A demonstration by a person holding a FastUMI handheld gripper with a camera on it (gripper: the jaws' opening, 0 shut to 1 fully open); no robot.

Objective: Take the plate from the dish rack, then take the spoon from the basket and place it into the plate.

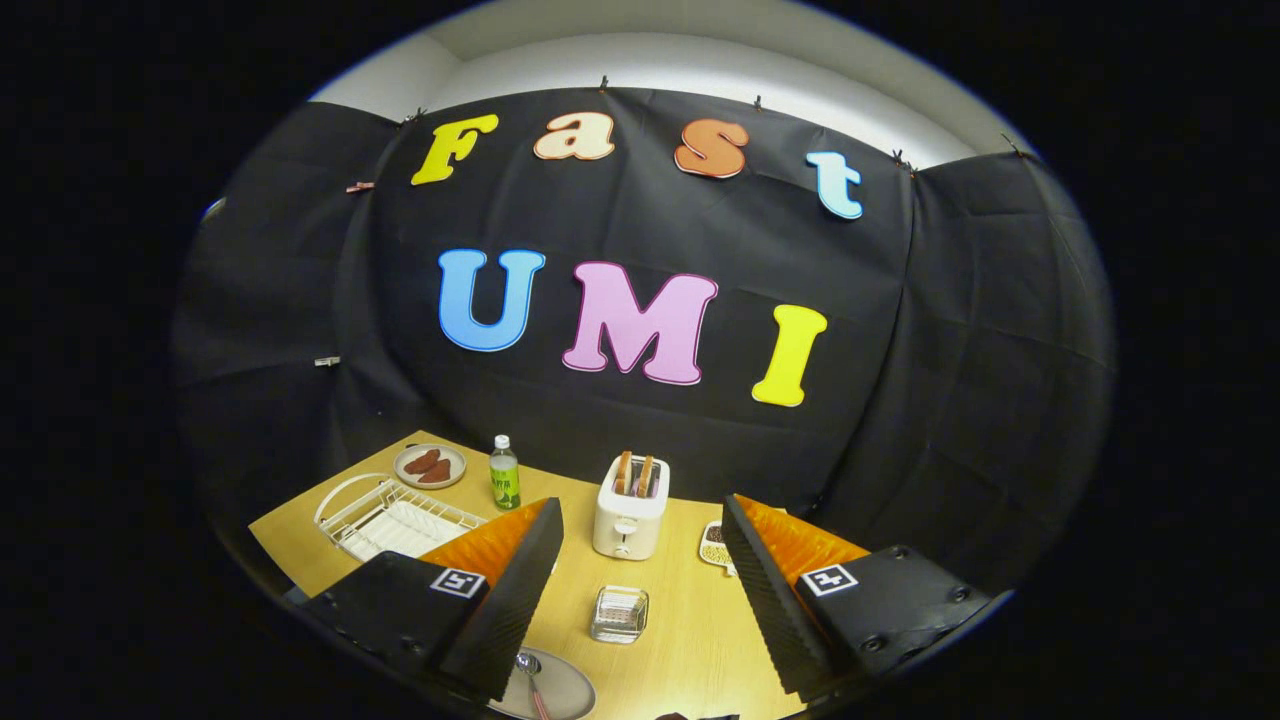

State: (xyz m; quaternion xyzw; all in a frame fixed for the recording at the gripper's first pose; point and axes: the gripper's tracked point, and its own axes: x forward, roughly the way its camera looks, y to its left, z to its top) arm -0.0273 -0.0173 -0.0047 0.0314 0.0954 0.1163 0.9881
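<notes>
Plate (pixel 560 690) sits on the wooden table (pixel 690 620), low in the gripper view, just beside the inner edge of the left finger and partly cut off behind it. Spoon (pixel 530 678) lies in the plate, bowl end up near the finger, handle running down toward the near edge. So spoon is in the plate, not in a basket.

Gripper (pixel 640 580) is spread wide, nothing between the fingers, not touching anything. It hangs above the table, tilted up toward the booth wall.

Between the fingers, ahead of them: a small square glass dish (pixel 619 613), clear, standing alone on bare table. Beyond it a white toaster (pixel 630 510) with two slices of toast (pixel 635 474) poking out of the slots.

Left side, beyond the left finger: white wire dish rack (pixel 385 518), no dishes visible in it. Behind the rack a small plate with brownish-red pieces of food (pixel 430 465), exact kind unclear. Just right of that a bottle (pixel 504 473) with a white cap and green label, upright.

Right of the toaster, mostly hidden by the right finger: a small patterned dish (pixel 714 545), contents too small to tell.
</notes>
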